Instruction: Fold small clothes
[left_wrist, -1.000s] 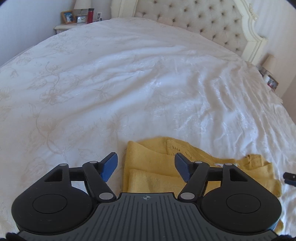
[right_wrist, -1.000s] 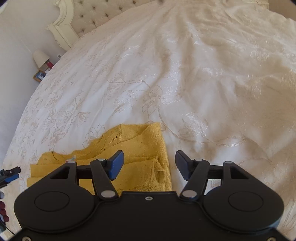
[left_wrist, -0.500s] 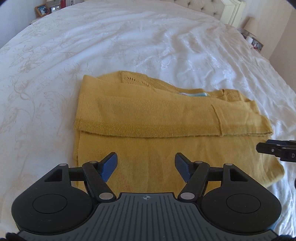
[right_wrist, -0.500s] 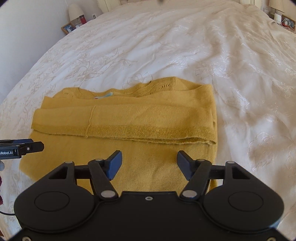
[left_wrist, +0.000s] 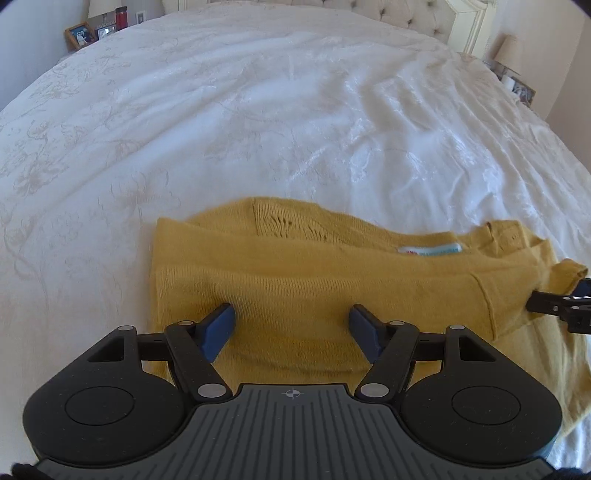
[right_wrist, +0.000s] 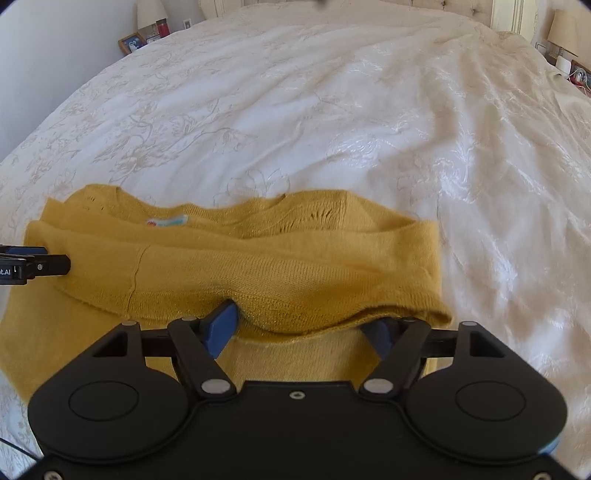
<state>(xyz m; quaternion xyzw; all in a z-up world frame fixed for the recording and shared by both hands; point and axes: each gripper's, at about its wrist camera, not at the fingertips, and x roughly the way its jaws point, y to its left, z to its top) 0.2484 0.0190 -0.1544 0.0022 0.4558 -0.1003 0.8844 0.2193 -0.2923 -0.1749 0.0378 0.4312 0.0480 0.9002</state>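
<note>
A mustard-yellow knitted sweater (left_wrist: 332, 280) lies partly folded on the white bedspread, its neck label (left_wrist: 428, 250) showing; it also shows in the right wrist view (right_wrist: 258, 266). My left gripper (left_wrist: 291, 326) is open, its blue fingertips low over the sweater's near left part. My right gripper (right_wrist: 303, 328) is open at the sweater's right end; a folded flap drapes over its right fingertip (right_wrist: 382, 330) and rests against the left one. Each gripper's tip shows at the edge of the other's view, the right gripper (left_wrist: 554, 302) and the left gripper (right_wrist: 33, 266).
The white embroidered bedspread (left_wrist: 258, 129) stretches away to a tufted headboard (left_wrist: 406, 11). Nightstands with photo frames (left_wrist: 79, 35) and a lamp (left_wrist: 511, 48) stand at the far corners. The bed's side edge drops off at the left (right_wrist: 44, 103).
Both grippers have dropped lower and moved in on the sweater's near edge. The folded flap now lies over the right gripper's fingertips. Both stay open.
</note>
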